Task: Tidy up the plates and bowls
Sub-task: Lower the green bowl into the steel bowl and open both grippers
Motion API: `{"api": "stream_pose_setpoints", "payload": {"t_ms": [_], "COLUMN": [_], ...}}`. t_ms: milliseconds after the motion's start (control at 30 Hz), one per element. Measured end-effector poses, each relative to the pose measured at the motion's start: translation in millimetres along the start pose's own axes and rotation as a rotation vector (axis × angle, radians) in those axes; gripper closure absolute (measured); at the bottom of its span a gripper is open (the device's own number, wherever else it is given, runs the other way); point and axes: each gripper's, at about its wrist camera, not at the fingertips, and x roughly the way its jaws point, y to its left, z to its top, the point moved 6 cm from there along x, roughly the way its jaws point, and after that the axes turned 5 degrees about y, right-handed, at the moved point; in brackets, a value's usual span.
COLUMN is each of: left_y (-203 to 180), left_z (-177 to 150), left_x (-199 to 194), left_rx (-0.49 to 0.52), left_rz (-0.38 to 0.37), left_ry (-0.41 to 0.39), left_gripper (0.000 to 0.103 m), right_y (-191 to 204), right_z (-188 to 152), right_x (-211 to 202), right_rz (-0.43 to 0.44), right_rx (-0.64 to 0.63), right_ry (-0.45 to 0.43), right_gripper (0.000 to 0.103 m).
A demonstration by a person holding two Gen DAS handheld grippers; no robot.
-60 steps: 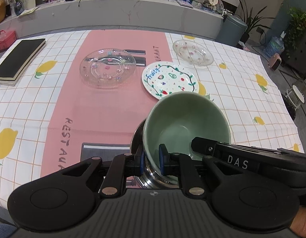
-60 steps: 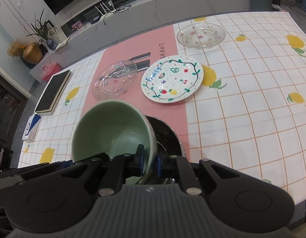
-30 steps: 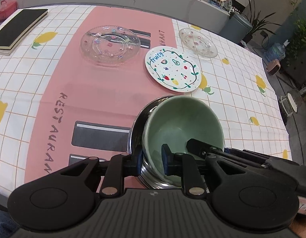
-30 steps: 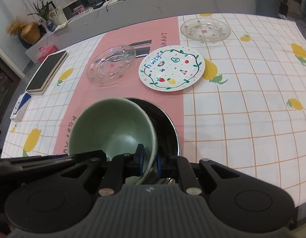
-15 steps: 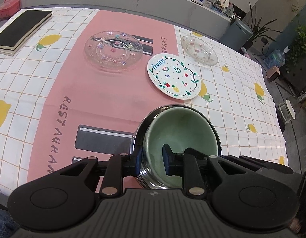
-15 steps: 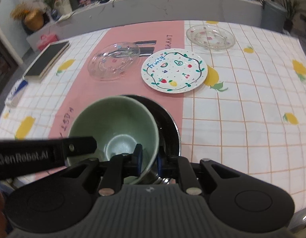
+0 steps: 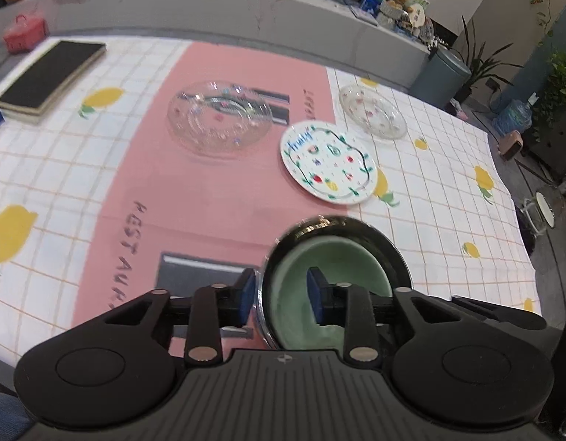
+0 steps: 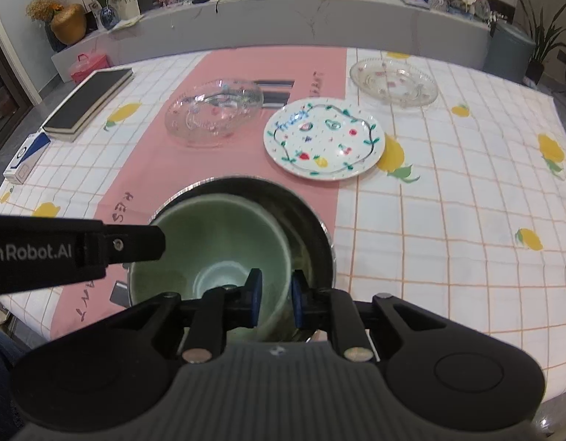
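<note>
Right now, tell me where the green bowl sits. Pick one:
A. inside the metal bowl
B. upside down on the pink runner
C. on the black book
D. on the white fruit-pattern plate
A. The green bowl sits upright, nested inside the metal bowl, whose rim rings it in both wrist views; the white fruit-pattern plate beyond it holds nothing.

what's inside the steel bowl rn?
The green bowl sits nested inside the steel bowl. The green bowl looks empty; the steel bowl's bottom beneath it is covered, so anything there can't be seen.
</note>
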Motion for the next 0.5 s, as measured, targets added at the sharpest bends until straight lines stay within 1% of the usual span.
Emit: {"api": "stream_pose_setpoints", "payload": {"t_ms": [267,500], "left_y": [2,3], "left_z": [4,7], "left_x": [-4,-3], "left_rx": [0.008,0.024], "left_rz": [0.000,-0.009], "left_ry": [-0.005,-0.004], "left_gripper": [0.066,0.066], "right_y": [-8,-12], "right_z": [7,14], "right_x": [-11,-17], "right_rz": [0.010,0.023], "right_rx": [0.025,0.040], "right_ry": [-0.039,-0.057], "right_gripper": [0.086,0.086]}}
